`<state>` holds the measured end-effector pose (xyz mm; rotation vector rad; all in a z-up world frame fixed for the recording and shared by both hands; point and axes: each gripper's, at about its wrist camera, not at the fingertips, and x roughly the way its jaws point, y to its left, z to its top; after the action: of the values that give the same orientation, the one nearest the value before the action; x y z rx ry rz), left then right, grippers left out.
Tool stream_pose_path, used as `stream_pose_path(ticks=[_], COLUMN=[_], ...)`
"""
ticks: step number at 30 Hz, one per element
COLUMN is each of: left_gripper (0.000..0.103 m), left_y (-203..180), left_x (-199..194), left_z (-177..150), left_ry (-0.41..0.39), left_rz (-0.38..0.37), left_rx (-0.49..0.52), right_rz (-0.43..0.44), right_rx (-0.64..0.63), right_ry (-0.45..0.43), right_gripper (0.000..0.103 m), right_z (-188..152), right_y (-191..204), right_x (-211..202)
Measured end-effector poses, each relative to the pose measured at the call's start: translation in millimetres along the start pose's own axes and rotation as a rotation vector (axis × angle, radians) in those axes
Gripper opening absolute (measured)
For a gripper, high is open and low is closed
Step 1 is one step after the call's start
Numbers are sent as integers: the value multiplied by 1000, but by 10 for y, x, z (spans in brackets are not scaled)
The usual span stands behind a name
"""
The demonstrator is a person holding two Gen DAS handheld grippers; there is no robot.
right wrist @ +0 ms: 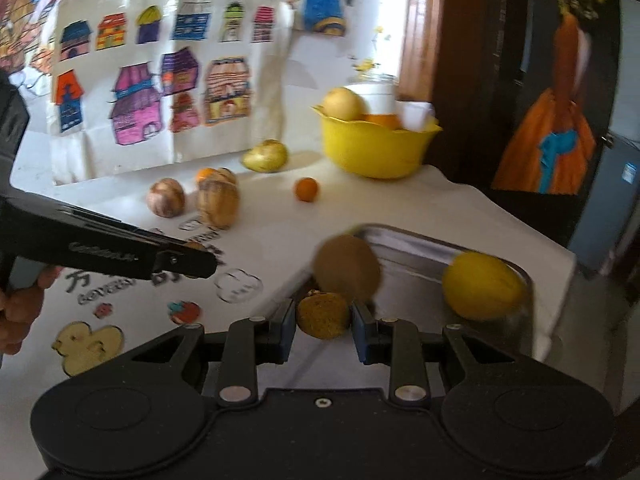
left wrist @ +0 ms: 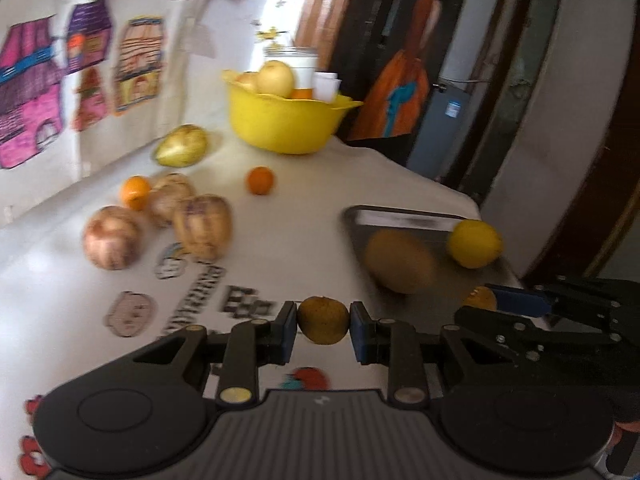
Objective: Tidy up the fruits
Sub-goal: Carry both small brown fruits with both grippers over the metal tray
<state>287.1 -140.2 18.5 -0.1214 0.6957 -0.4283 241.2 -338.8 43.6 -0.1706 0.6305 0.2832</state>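
My left gripper (left wrist: pixel 323 322) is shut on a small brownish-yellow round fruit (left wrist: pixel 323 314), held above the white table. My right gripper (right wrist: pixel 323 320) is shut on a similar rough brown-orange fruit (right wrist: pixel 323 312) at the near edge of a metal tray (right wrist: pixel 412 254). On that tray (left wrist: pixel 354 220) lie a brown kiwi (left wrist: pixel 400 260) and a lemon (left wrist: pixel 474 243); the right wrist view shows the same kiwi (right wrist: pixel 346 268) and lemon (right wrist: pixel 480 286). The right gripper (left wrist: pixel 486 306) also appears at the right of the left wrist view.
A yellow bowl (left wrist: pixel 288 128) with pale fruit and cups stands at the back. Loose on the table are a green-yellow mango (left wrist: pixel 182 146), two oranges (left wrist: pixel 260 180) and three striped fruits (left wrist: pixel 204 226). Drawings cover the wall; a hand (right wrist: pixel 16 308) holds the left gripper.
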Motion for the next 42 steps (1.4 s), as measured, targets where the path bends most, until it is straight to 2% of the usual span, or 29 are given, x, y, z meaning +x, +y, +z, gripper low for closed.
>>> stream_pose_path(ticks=[10, 20, 42], left_gripper=[31, 31, 31], left_y=[-395, -671, -645], left_x=[122, 322, 549], left_z=[-114, -134, -214], left_ry=[-4, -38, 17], left_rz=[-79, -106, -104], left_rx=[111, 246, 225], right_rz=[-67, -134, -163], right_rx=[83, 137, 150], right_ry=[3, 33, 64], right_gripper=[32, 32, 32], right_z=[-180, -174, -170], right_y=[-360, -669, -730], right_x=[-64, 164, 376])
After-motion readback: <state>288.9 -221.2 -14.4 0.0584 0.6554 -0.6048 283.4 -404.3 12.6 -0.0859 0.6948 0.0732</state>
